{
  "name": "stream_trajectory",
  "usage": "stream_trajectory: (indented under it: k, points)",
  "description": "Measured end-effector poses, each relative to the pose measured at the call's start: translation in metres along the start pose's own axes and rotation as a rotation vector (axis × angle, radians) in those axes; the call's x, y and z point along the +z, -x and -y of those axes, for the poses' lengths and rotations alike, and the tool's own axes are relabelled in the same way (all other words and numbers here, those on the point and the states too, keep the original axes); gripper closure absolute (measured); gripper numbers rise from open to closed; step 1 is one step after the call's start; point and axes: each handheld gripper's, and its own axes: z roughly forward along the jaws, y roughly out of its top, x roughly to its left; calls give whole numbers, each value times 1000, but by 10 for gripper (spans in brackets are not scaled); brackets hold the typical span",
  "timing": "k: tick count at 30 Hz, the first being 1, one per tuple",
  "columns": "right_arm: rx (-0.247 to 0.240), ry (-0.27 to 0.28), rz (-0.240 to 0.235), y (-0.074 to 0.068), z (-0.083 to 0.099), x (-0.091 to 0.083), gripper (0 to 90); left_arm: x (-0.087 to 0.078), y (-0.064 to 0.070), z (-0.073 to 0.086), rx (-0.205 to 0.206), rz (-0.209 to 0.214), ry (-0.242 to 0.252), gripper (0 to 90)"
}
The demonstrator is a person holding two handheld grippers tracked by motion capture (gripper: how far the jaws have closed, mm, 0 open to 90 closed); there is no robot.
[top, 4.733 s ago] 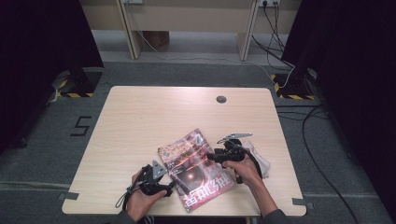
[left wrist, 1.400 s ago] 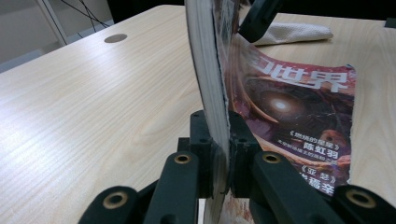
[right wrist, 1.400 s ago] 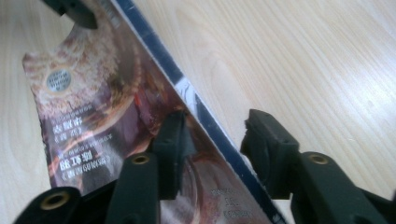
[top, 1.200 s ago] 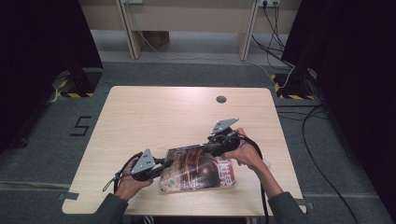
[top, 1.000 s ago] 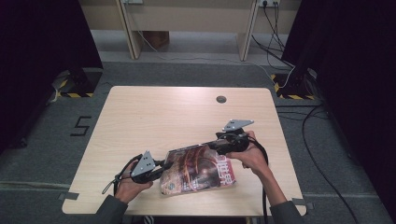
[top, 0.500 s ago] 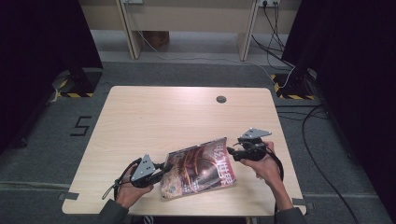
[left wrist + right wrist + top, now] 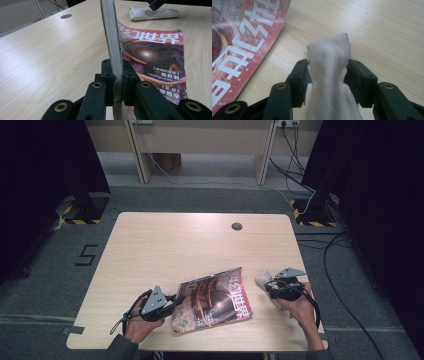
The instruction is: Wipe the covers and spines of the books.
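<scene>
Left gripper [image 7: 116, 82] clamped on the edge of the magazine [image 7: 215, 297], which lies at the near middle of the table [image 7: 165, 245], that edge lifted. Right gripper [image 7: 327, 72] jaws flank the folded white cloth [image 7: 329, 82] just right of the magazine; grip tightness unclear.

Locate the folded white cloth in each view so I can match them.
High view: white cloth right of the magazine, at the right gripper.
Left gripper view: top right, beyond the magazine.
Right gripper view: centre, between the jaws.
Shared landmark: the magazine.
</scene>
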Motion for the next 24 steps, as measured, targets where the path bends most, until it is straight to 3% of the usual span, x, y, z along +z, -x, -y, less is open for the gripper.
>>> stream_trajectory:
  k: [5, 10, 16, 21, 24]
  points:
    - [-19, -5, 8, -1, 0, 3, 566, 0, 0, 0, 8, -4, -2, 827]
    - [-8, -31, -2, 1, 4, 11, 588, 1, 1, 0, 9, -5, -3, 826]
    - [-14, -68, -6, 5, 8, 21, 707, 1, 1, 0, 10, -9, -5, 824]
    - [-49, -62, 4, 4, 6, 19, 773, 1, 1, 0, 12, -12, -7, 822]
    - [-49, -22, 10, 2, 1, 13, 779, 1, 2, -1, 21, -13, -8, 822]
